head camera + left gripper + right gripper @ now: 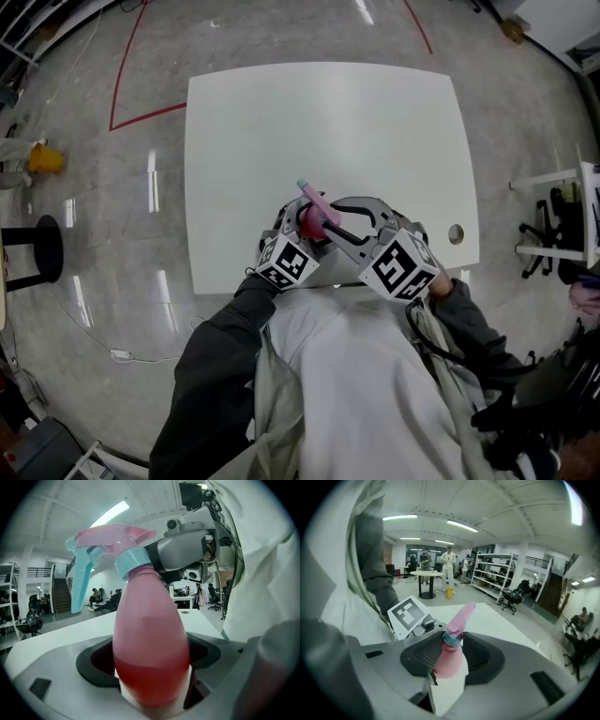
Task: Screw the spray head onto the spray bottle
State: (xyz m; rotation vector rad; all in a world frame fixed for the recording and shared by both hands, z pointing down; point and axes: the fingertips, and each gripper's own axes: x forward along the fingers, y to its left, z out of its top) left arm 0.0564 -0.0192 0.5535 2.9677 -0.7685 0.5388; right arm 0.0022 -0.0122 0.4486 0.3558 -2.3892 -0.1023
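A pink spray bottle [151, 644] with red liquid in its lower part stands between the jaws of my left gripper [152, 686], which is shut on its body. On its neck sits the spray head [112, 538], pink with a teal trigger and a teal collar [452, 639]. My right gripper [452, 648] has a jaw on either side of that collar, close to it but apart, with a thin dark gap showing. In the head view both grippers [328, 234] meet at the bottle [314, 217] over the table's near edge.
The white table [328, 131] stretches away beyond the grippers, with a small round hole [456, 233] near its right edge. A black stool [36, 253] stands on the floor at the left, and a white rack [562, 216] at the right.
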